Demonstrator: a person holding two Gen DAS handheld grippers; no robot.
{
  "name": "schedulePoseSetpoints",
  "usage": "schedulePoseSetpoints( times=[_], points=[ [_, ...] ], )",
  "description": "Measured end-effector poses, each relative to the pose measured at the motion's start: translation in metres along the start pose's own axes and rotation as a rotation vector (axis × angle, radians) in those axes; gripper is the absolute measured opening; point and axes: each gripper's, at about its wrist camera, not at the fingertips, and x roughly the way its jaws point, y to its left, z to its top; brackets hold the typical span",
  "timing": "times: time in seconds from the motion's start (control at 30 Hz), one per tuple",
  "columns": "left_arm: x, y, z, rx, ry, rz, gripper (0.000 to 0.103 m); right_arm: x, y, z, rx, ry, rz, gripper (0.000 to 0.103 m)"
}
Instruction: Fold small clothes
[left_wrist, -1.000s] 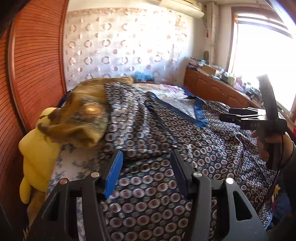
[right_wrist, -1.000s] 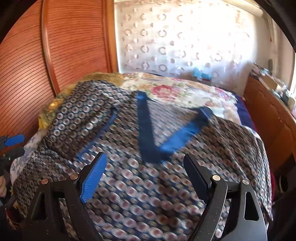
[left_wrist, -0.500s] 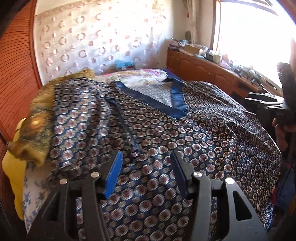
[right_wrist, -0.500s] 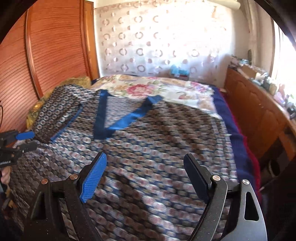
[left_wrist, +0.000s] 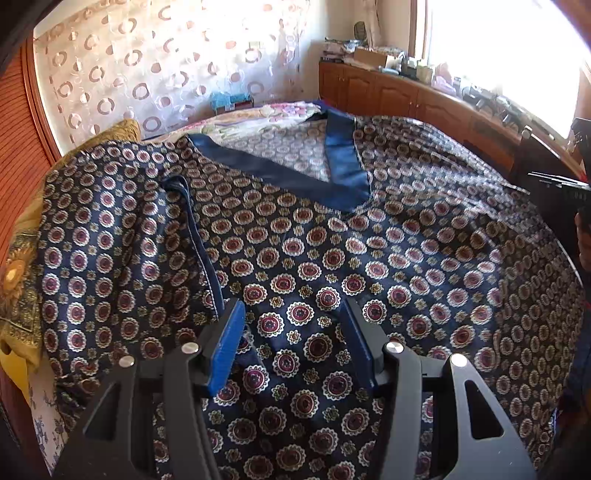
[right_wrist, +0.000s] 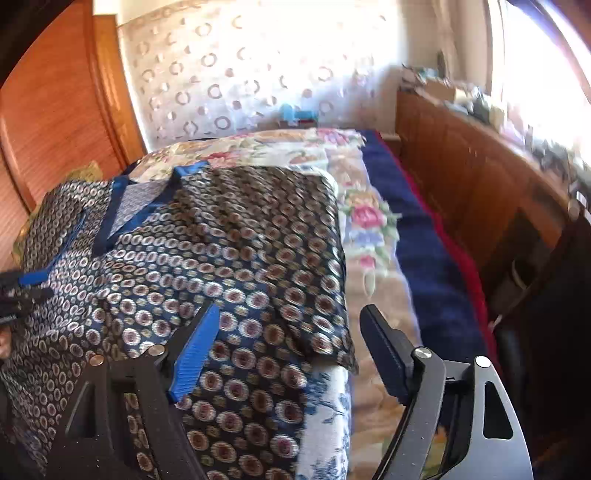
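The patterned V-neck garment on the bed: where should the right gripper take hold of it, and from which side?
Probably the garment's free side edge on the floral bedspread, from the wooden-cabinet side: it lies thin and flat, uncovered, between the right gripper's closing, still empty jaws.

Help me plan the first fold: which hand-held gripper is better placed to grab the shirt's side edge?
Right. The right hand-held gripper, its jaws closing, straddles the shirt edge; the left hand-held gripper hovers mid-cloth.

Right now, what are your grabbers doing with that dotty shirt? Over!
Left gripper open above the patterned shirt, nothing held. Right gripper over the shirt's edge, jaws closing, nothing gripped. Shirt spread flat on the bed, unfolded. Nothing in the way.
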Motion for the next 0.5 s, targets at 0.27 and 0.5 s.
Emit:
schedulePoseSetpoints(
  times=[0.27,0.5],
  points=[
    [0.001,0.001,-0.004,-0.01,-0.013,-0.028,0.054,0.011,-0.022,-0.009,0.056,0.041,0.01,0.055],
    [0.002,0.0,-0.003,-0.005,-0.011,-0.027,0.056,0.026,-0.034,-0.002,0.096,0.067,0.02,0.039]
  ],
)
